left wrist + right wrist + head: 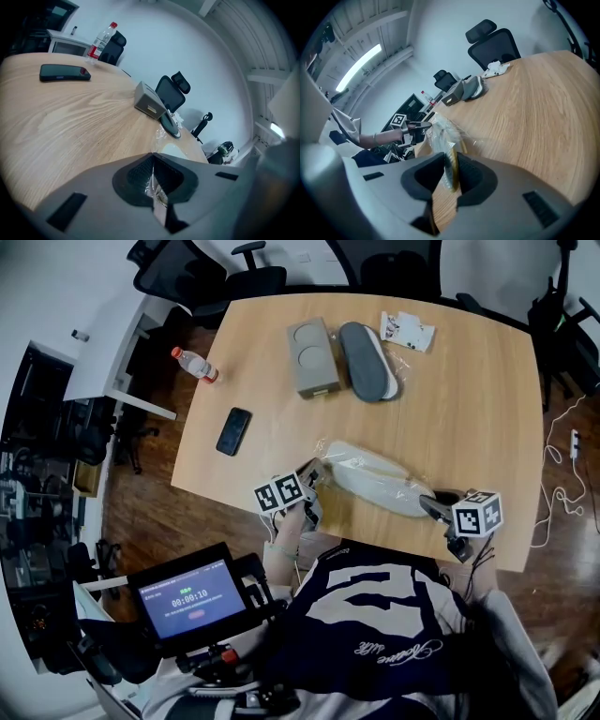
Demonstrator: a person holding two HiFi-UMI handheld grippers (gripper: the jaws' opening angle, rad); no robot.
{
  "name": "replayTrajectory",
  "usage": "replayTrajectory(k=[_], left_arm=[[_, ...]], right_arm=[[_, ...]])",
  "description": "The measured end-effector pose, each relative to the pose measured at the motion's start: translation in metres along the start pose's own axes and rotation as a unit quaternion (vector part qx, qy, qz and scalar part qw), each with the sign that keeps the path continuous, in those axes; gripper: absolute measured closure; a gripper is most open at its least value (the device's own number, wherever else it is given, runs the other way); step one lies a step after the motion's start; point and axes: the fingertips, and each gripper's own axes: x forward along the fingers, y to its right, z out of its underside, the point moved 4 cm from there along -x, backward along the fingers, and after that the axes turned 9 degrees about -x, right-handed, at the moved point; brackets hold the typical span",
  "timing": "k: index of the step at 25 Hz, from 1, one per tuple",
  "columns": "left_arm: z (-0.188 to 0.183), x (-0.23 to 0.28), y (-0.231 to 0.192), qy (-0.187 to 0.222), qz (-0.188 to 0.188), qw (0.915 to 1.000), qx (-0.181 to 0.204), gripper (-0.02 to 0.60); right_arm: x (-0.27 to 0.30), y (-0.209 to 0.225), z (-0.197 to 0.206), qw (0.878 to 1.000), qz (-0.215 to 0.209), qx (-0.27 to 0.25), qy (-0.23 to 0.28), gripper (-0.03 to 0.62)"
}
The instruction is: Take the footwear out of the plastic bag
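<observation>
A small dark screen, low on the left of the head view, shows a white timer reading 00:00:10; the line beneath it is too small to read. The person's navy shirt carries a large white numeral, seemingly a 2, above white cursive script that cannot be made out. Black-and-white square marker patterns, without letters, cover the white cube on the left gripper and the matching cube on the right gripper.

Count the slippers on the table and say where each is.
2. A grey-soled slipper lies beside the grey box; a white slipper sits inside the plastic bag held by the left gripper and right gripper. Others may be hidden underneath.
</observation>
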Motion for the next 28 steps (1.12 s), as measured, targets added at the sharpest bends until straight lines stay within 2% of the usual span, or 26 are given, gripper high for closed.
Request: replayTrajectory(k=[3, 6, 7, 10, 12, 16, 20, 21, 23, 26, 28], left_arm=[[-0.001, -0.001, 0.001, -0.001, -0.003, 0.9998, 0.019, 0.578], [0.003, 0.004, 0.002, -0.026, 0.049, 0.9984, -0.013, 0.578], [0.004, 0.005, 0.0, -0.033, 0.051, 0.998, -0.018, 0.578], [0.01, 0.009, -0.007, -0.06, 0.022, 0.9979, 0.008, 0.578], [0.013, 0.014, -0.005, -0.088, 0.016, 0.9957, 0.025, 0.578], [0.018, 0.023, 0.0, -0.129, 0.001, 0.99, 0.058, 0.578], [0.015, 0.02, -0.002, -0.118, -0.01, 0.9917, 0.051, 0.578], [0.014, 0.018, -0.002, -0.112, -0.006, 0.9927, 0.045, 0.578], [0.008, 0.013, -0.004, -0.087, 0.01, 0.9959, 0.024, 0.578], [-0.006, 0.001, -0.012, -0.033, 0.042, 0.9983, -0.024, 0.578], [-0.006, -0.002, -0.012, -0.037, 0.063, 0.9971, -0.02, 0.578]], right_arm=[[0.0, -0.004, 0.001, 1.0, -0.001, 0.008, 0.003, 0.523], [0.003, 0.002, 0.006, 1.0, -0.011, 0.014, 0.01, 0.521], [0.005, 0.006, 0.007, 1.0, -0.009, 0.011, 0.01, 0.512], [0.018, 0.012, 0.008, 1.0, 0.004, -0.012, -0.007, 0.469], [0.026, 0.016, 0.007, 0.999, 0.008, -0.029, -0.024, 0.441], [0.038, 0.019, 0.001, 0.999, -0.024, -0.02, -0.028, 0.424], [0.046, 0.01, 0.006, 0.997, -0.067, -0.009, -0.046, 0.43], [0.045, 0.007, 0.007, 0.996, -0.077, -0.004, -0.046, 0.452], [0.038, 0.002, 0.007, 0.995, -0.093, 0.006, -0.034, 0.497], [0.023, -0.002, 0.004, 0.996, -0.09, -0.003, -0.011, 0.529], [0.012, -0.001, 0.003, 0.996, -0.083, -0.018, -0.007, 0.536]])
